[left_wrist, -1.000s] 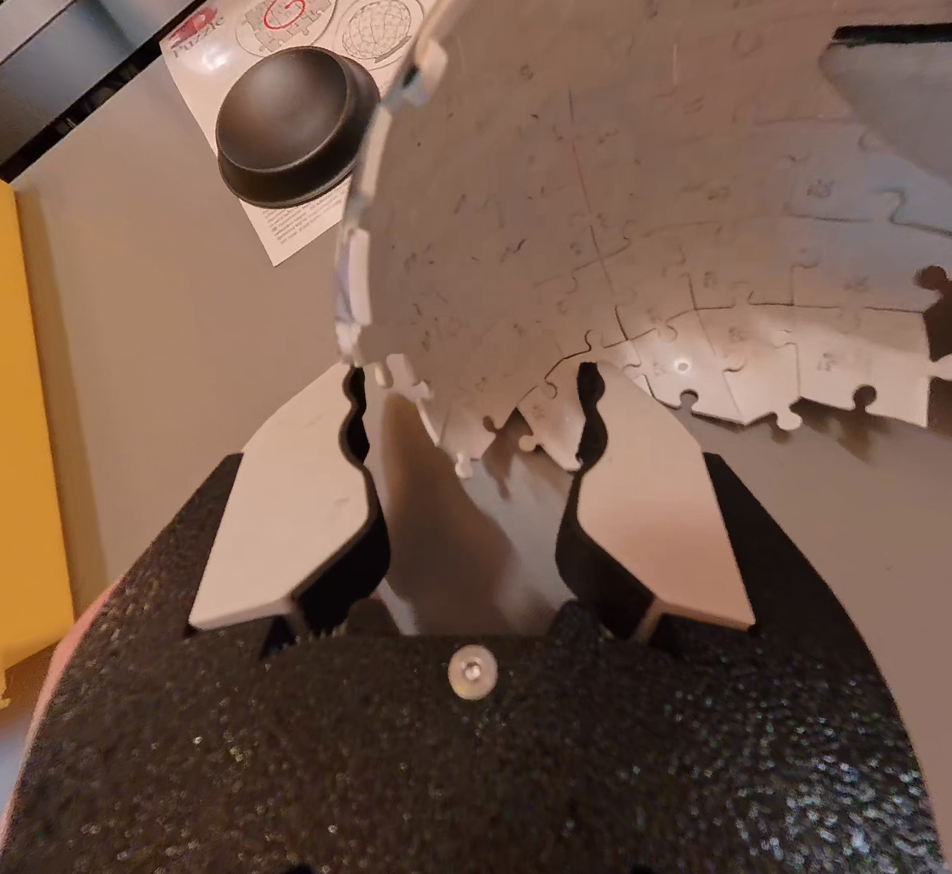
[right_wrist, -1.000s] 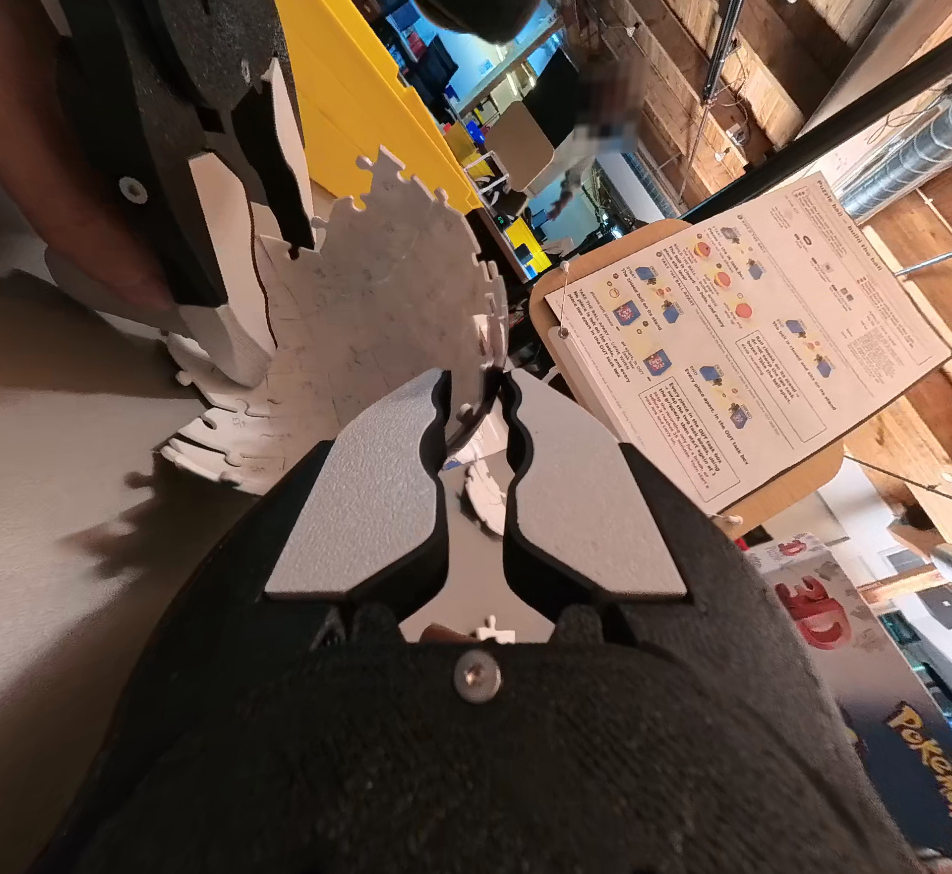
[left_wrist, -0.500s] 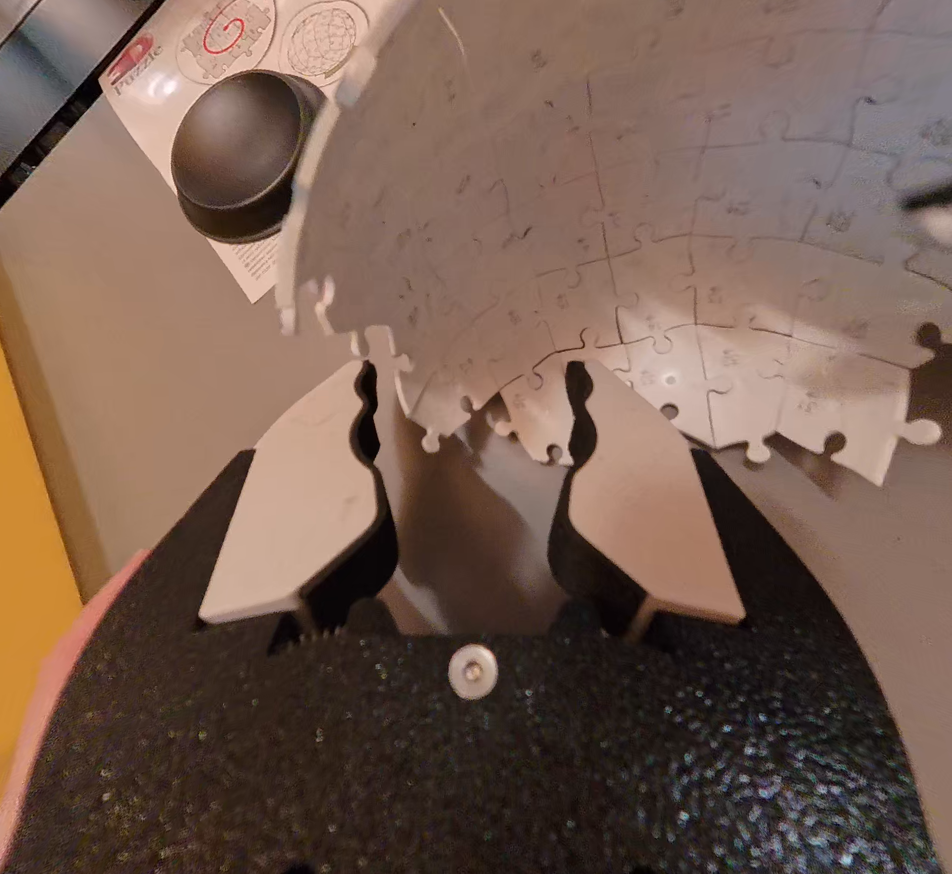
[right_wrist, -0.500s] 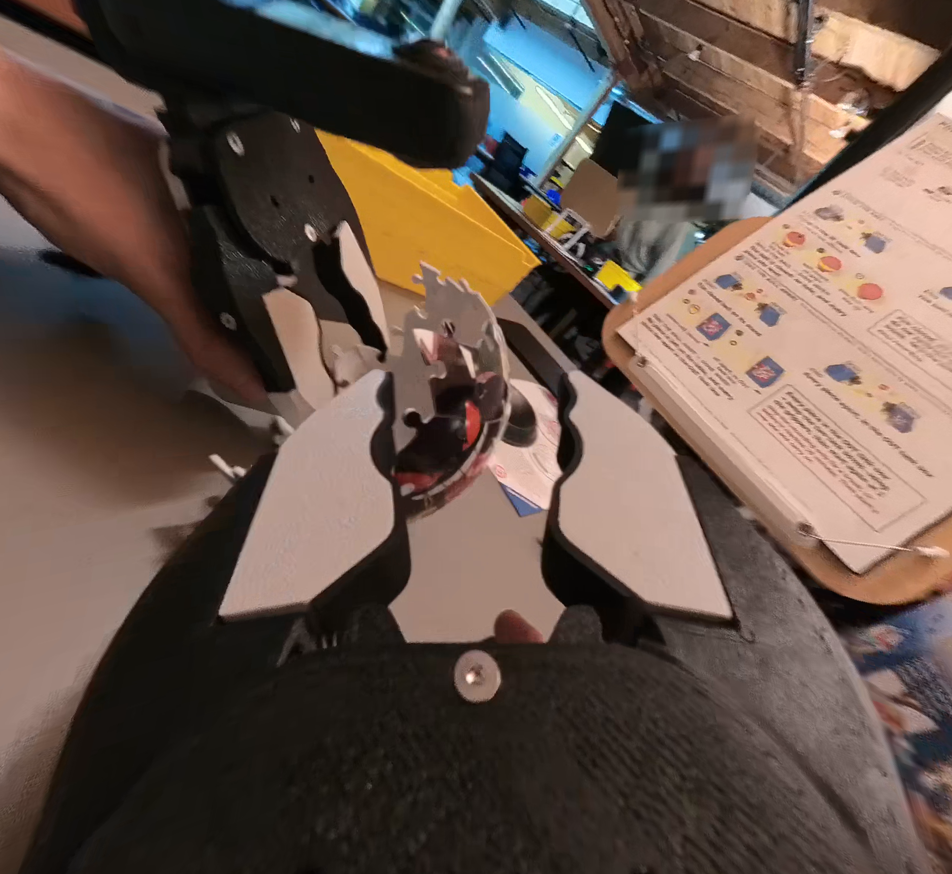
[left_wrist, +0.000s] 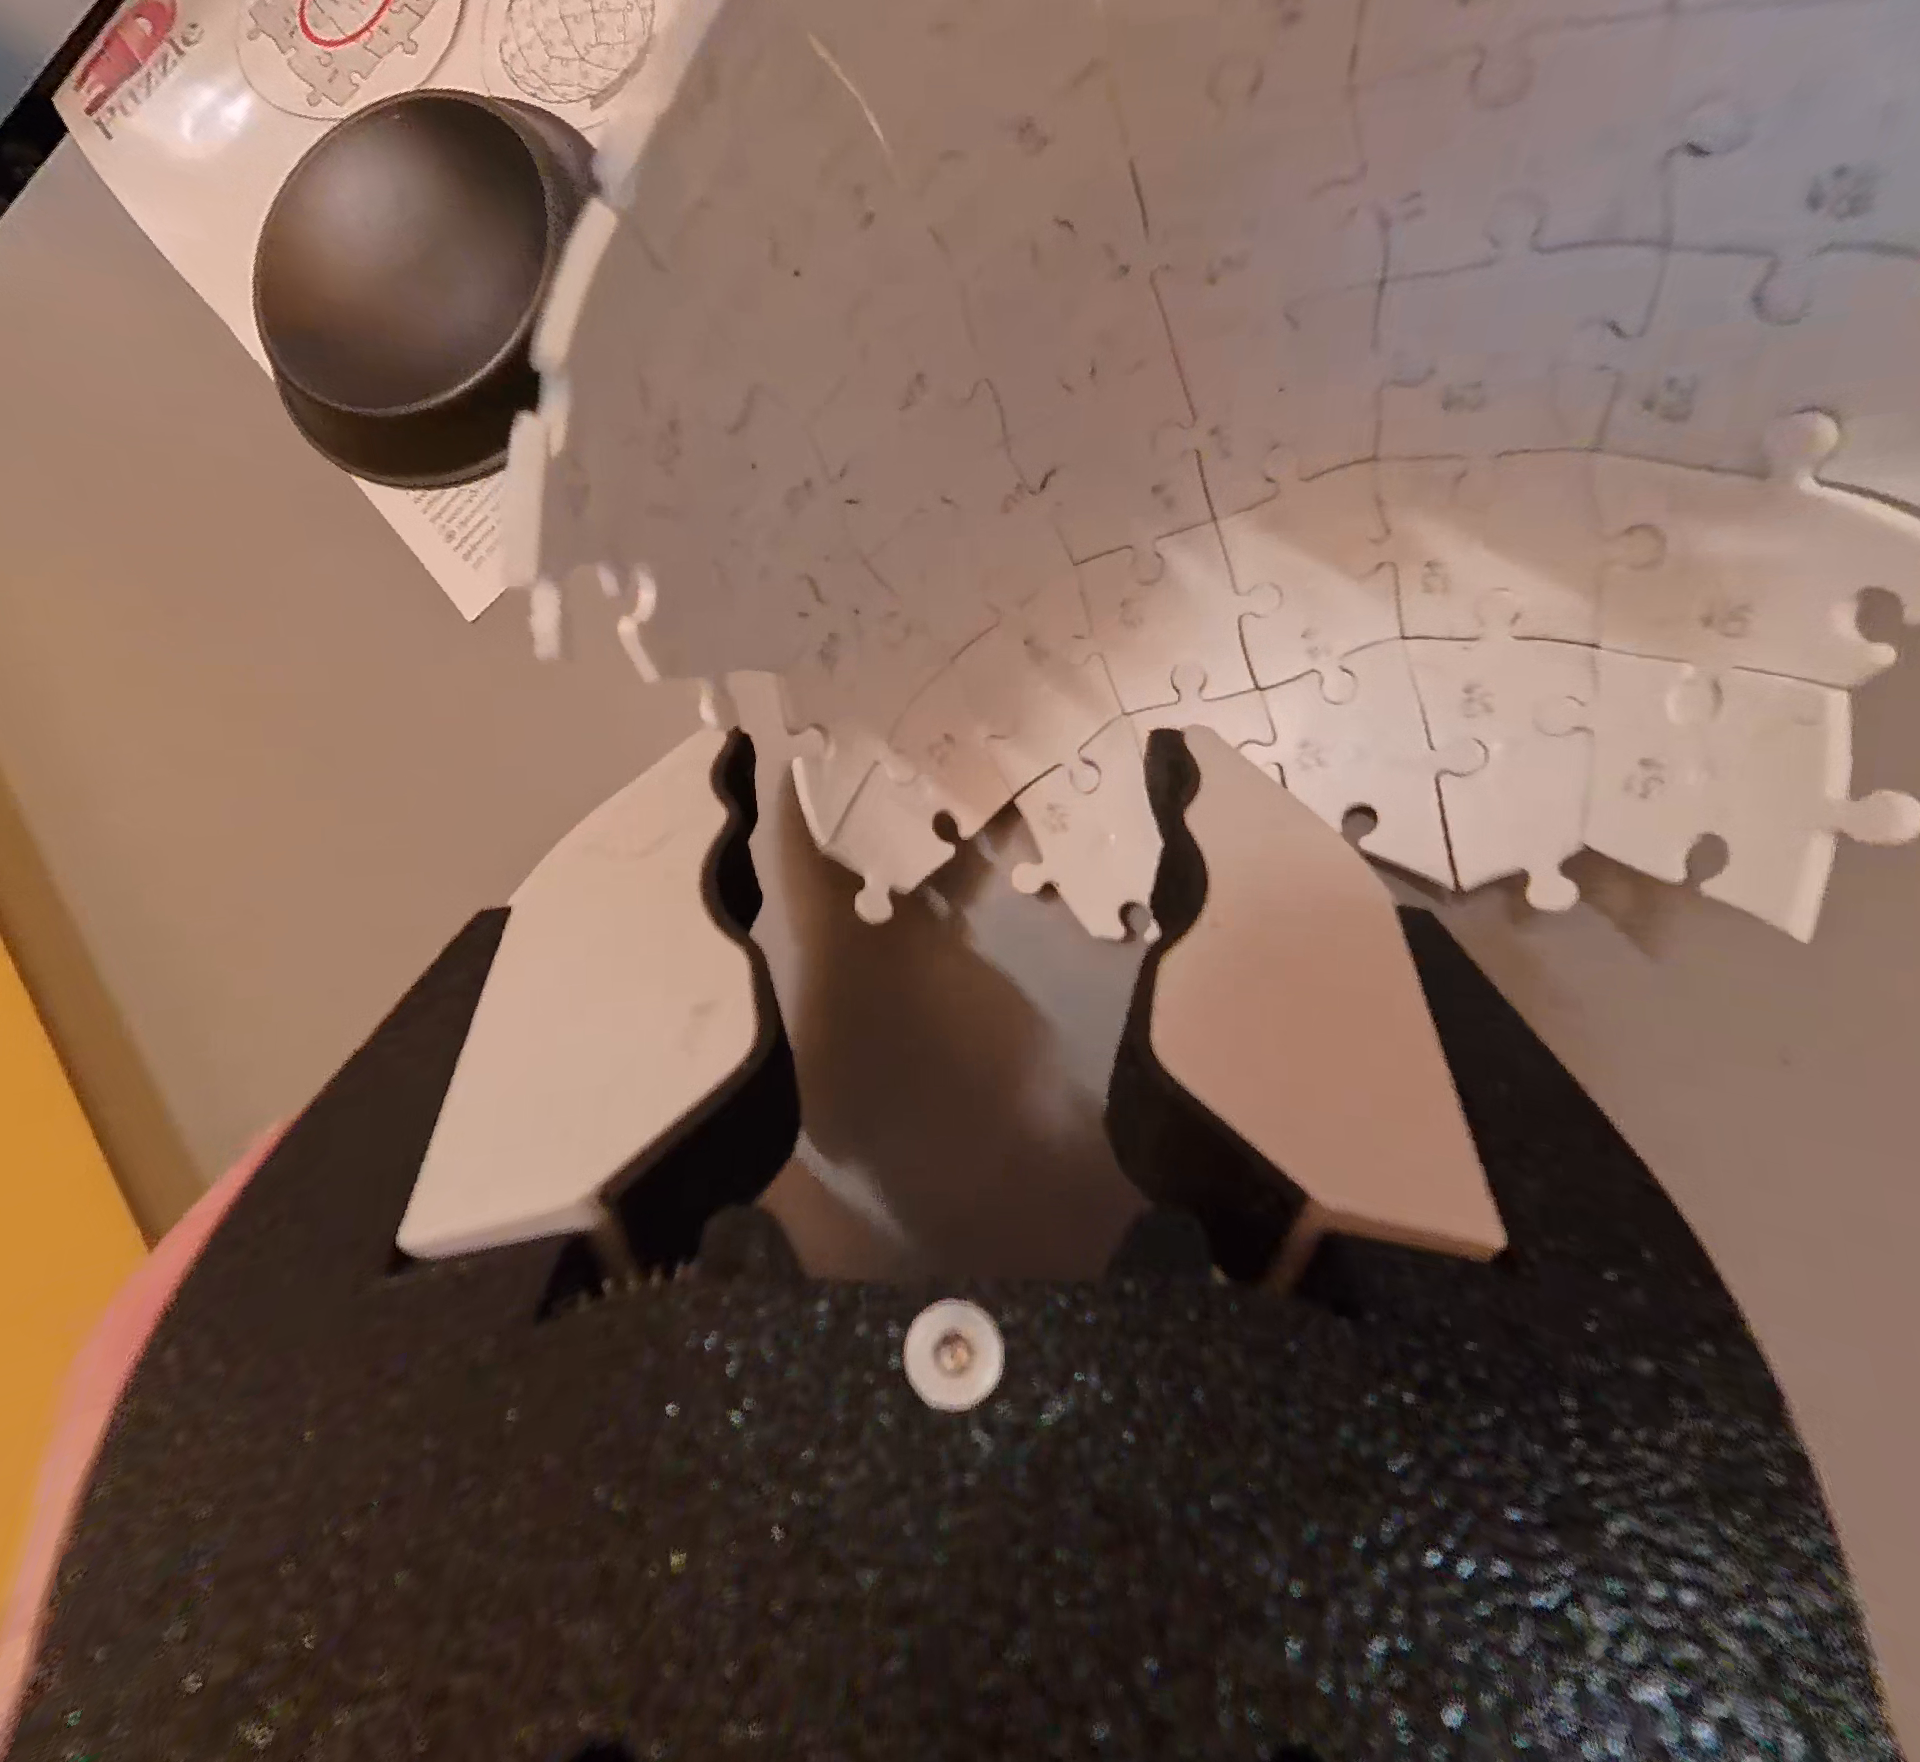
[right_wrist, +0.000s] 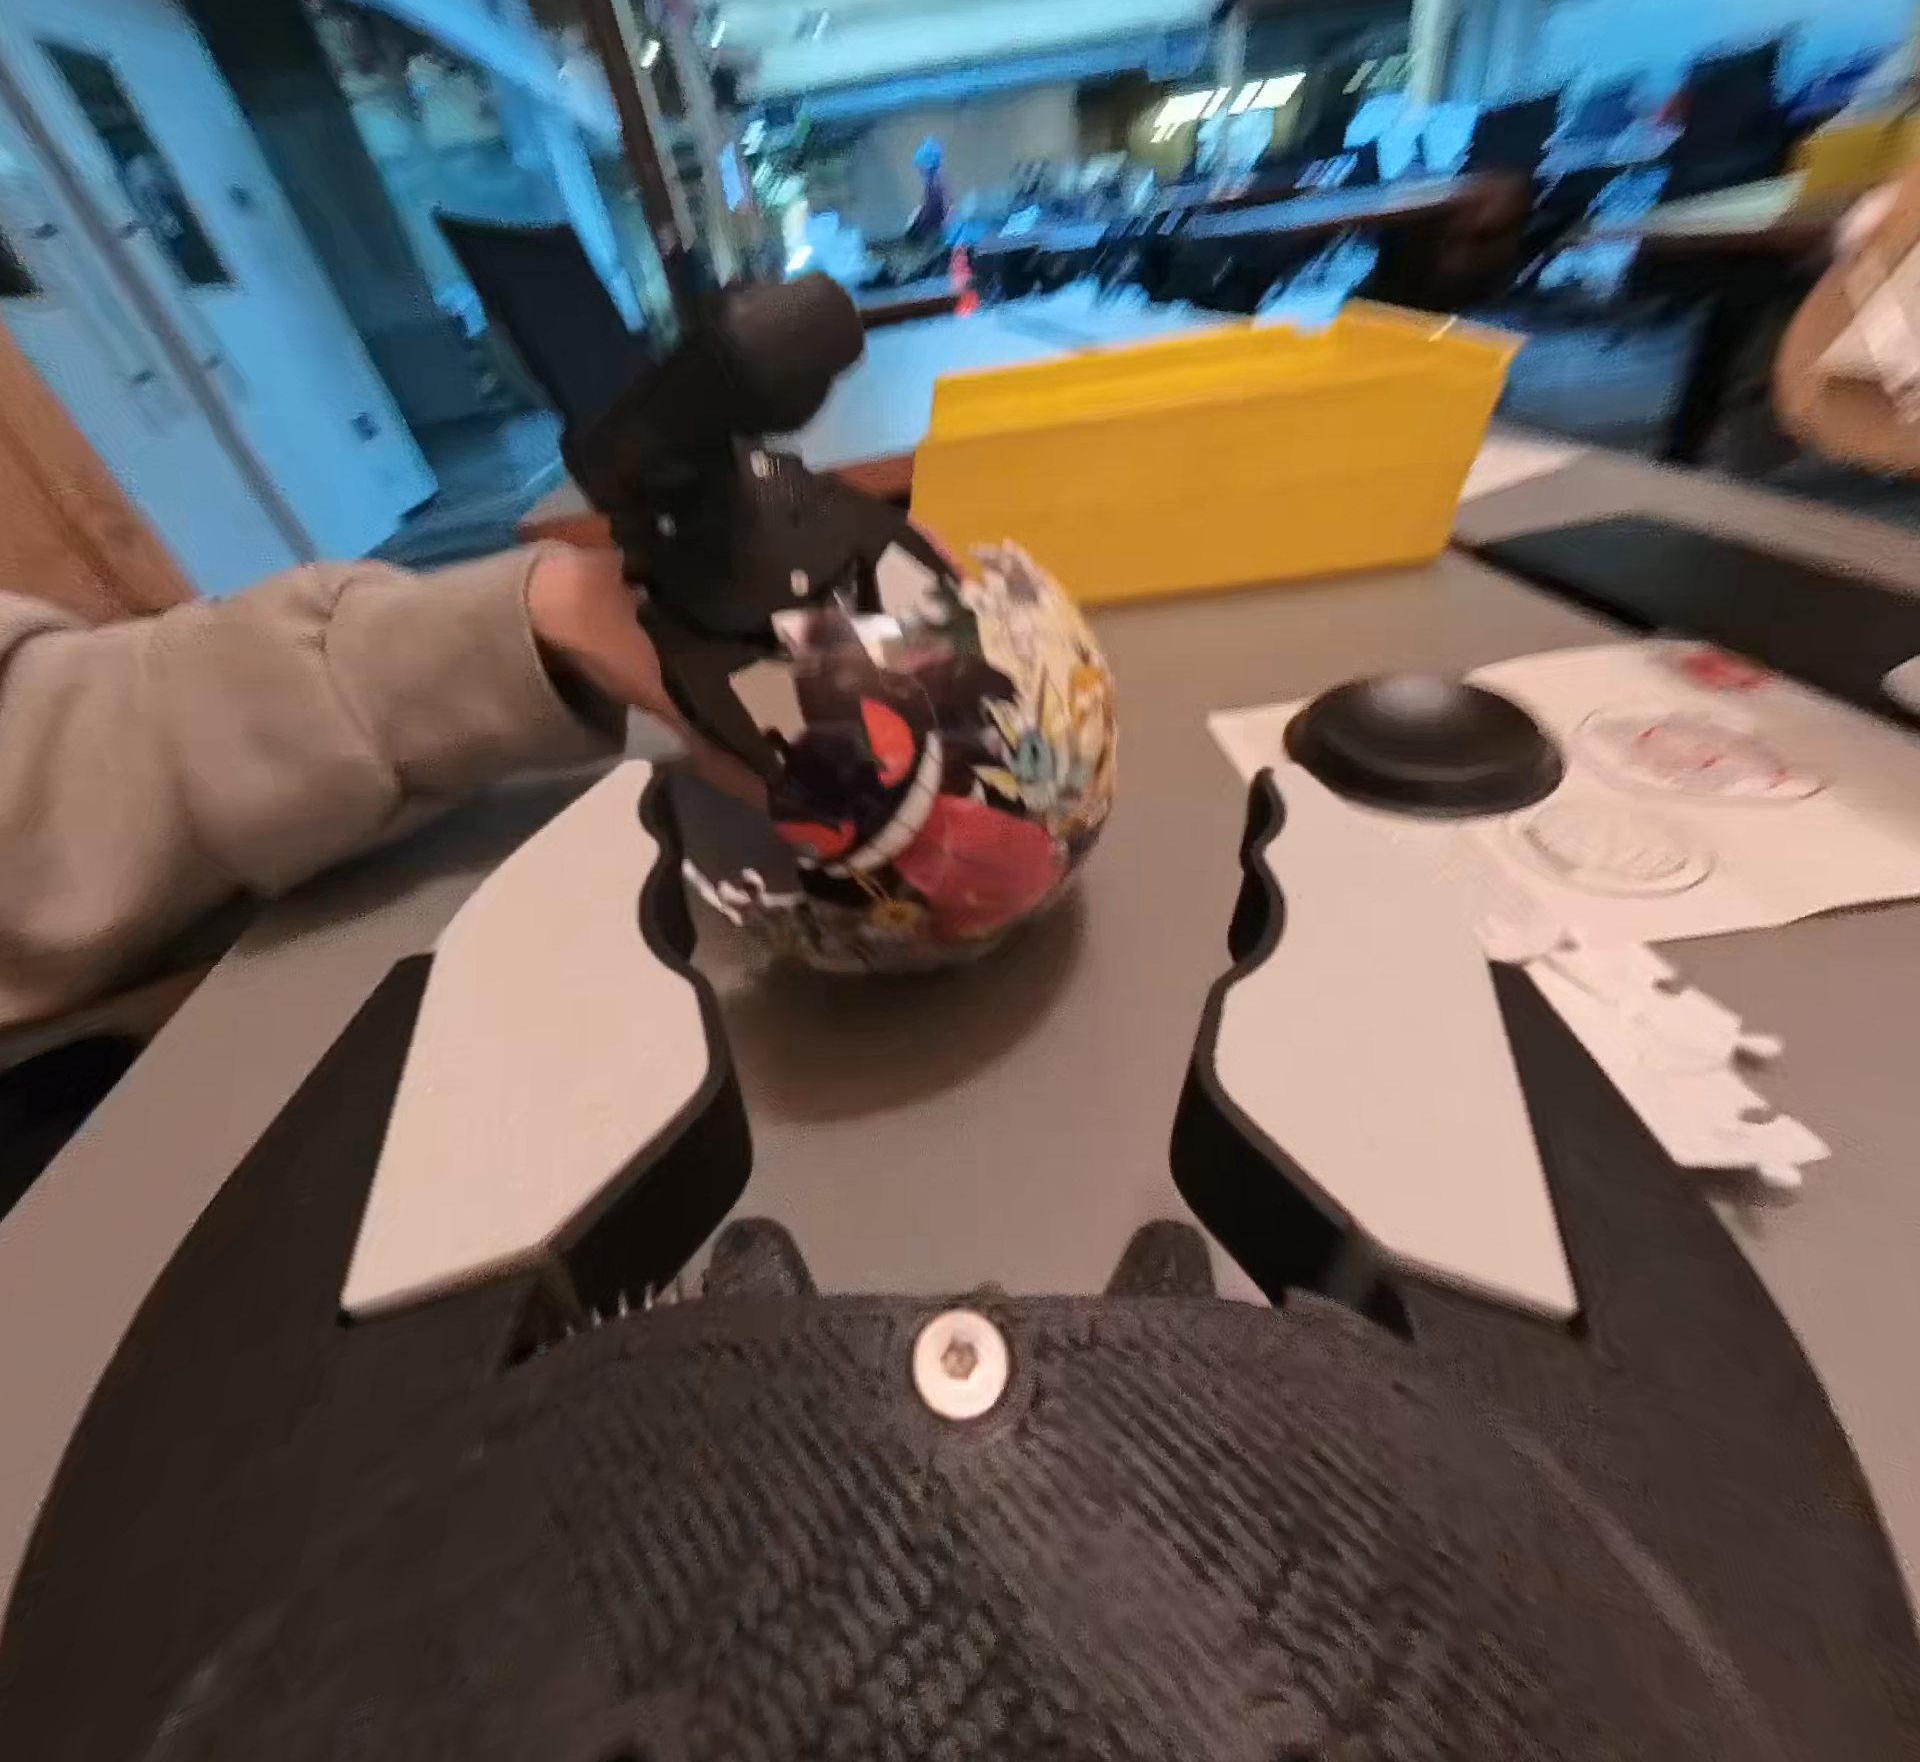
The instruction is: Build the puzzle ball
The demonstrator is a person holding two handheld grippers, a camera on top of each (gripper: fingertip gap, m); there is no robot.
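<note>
The white instruction sheet (left_wrist: 197,102) carries printed diagrams and a logo, under the black domed plastic stand (left_wrist: 405,299). The left gripper (left_wrist: 951,756) reaches down at the half-built, colourfully printed puzzle ball (right_wrist: 935,777) on the grey worktop (right_wrist: 966,1141), its fingers apart around the jagged white rim. The right gripper (right_wrist: 956,829) — clamped on the rim a second ago — has pulled back, fingers wide and empty, ball just beyond them.

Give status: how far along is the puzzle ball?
Done: most of the curved, colour-printed plastic puzzle shell is joined and sits on the grey table. In hand: nothing; left gripper and right gripper are open. Left: its jagged open rim and the loose white pieces.
</note>
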